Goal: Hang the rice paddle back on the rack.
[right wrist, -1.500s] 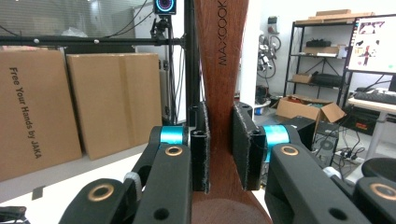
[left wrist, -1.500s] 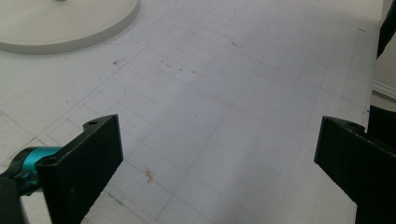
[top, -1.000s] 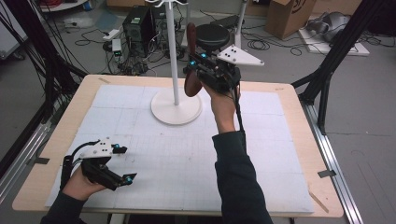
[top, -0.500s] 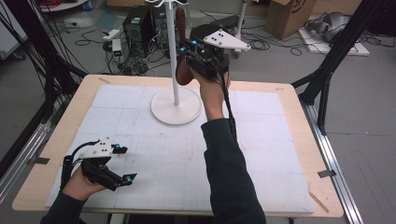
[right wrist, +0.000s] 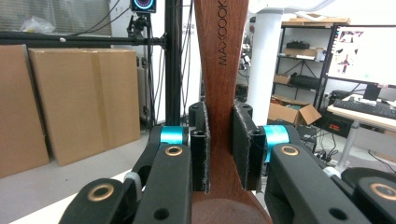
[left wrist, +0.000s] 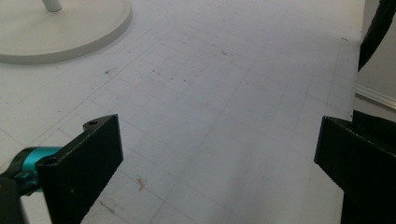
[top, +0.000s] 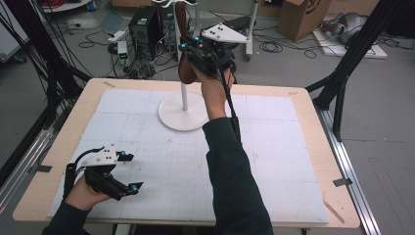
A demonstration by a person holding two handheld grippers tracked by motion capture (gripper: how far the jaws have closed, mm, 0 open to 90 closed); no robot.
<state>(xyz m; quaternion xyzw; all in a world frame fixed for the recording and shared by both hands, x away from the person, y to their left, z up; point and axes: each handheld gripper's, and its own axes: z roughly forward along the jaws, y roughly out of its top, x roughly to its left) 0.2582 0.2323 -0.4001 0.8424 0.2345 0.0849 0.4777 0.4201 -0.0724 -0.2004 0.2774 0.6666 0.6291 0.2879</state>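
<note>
A brown wooden spoon (top: 184, 72) marked MAXCOOK (right wrist: 219, 56) stands upright in my right gripper (top: 190, 48), whose pads are shut on its narrow neck (right wrist: 220, 144). The hand holds it high over the table's far edge, right beside the thin pole of a white stand (top: 184, 113). The spoon's handle reaches up near the stand's top hooks (top: 172, 3). At the front left of the white mat (top: 274, 161) rests my left gripper (top: 132, 172), lying on its side. Its jaws stand wide open with nothing between them (left wrist: 219, 163).
The stand's round base (left wrist: 56, 32) sits at the far middle of the mat. Black frame posts (top: 342, 83) flank the wooden table (top: 313, 98). Behind it on the floor are cables, a computer case (top: 144, 24) and cardboard boxes (top: 298, 17).
My right hand has carried the spoon up and a little left, from beside the stand's pole to near its top. The left gripper has stayed where it was.
</note>
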